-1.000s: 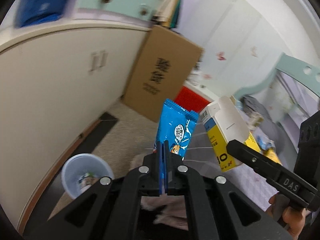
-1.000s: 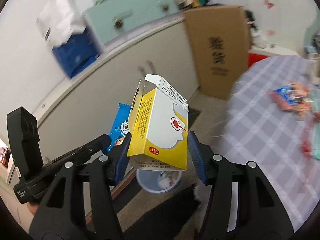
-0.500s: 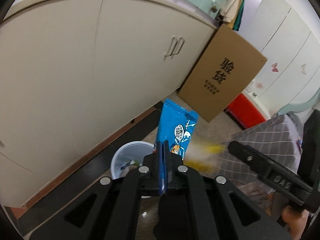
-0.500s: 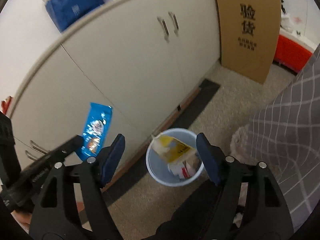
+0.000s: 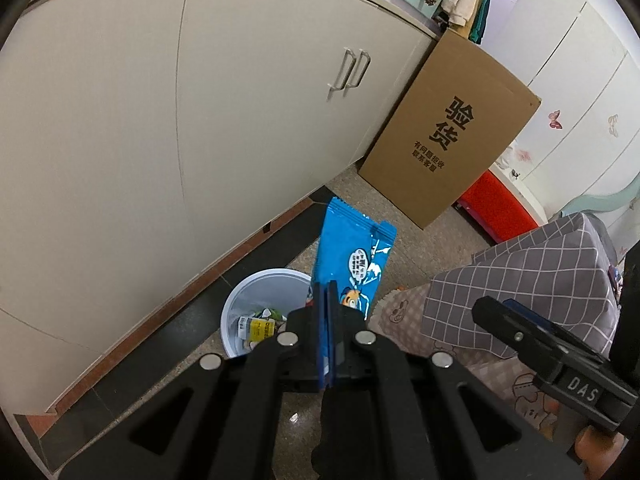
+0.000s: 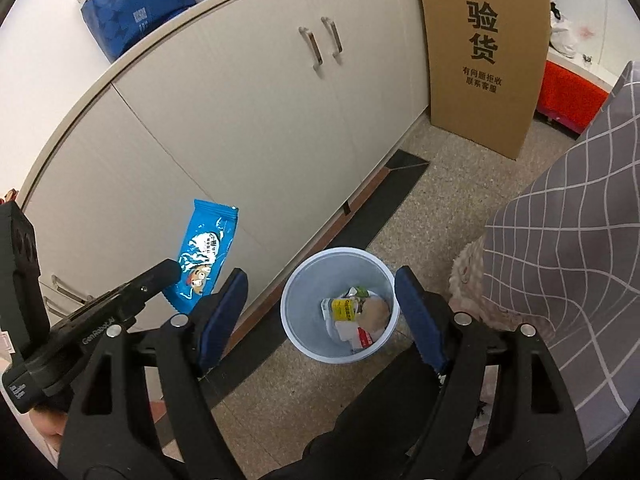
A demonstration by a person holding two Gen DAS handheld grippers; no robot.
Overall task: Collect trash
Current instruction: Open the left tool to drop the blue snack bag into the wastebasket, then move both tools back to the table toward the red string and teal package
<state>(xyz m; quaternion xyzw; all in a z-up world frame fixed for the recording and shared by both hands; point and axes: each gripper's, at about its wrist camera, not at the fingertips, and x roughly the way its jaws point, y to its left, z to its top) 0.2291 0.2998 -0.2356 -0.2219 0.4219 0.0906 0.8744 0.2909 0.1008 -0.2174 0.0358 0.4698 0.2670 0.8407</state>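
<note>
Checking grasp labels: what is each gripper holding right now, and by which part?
Left gripper: shut on the blue snack wrapper, pinched at its bottom edge. Right gripper: open, nothing held, above the trash bin.

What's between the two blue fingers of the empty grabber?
Nothing is held there. In the right wrist view, the right gripper is open, and through the gap you see the white trash bin on the floor below.

Cream cabinets along a speckled stone floor
Long cream cupboard doors [image 6: 248, 120] with metal handles meet speckled floor [image 6: 432, 208]; a tall brown cardboard box [image 5: 448, 128] leans there, beside grey checked cloth [image 6: 568, 216]
</note>
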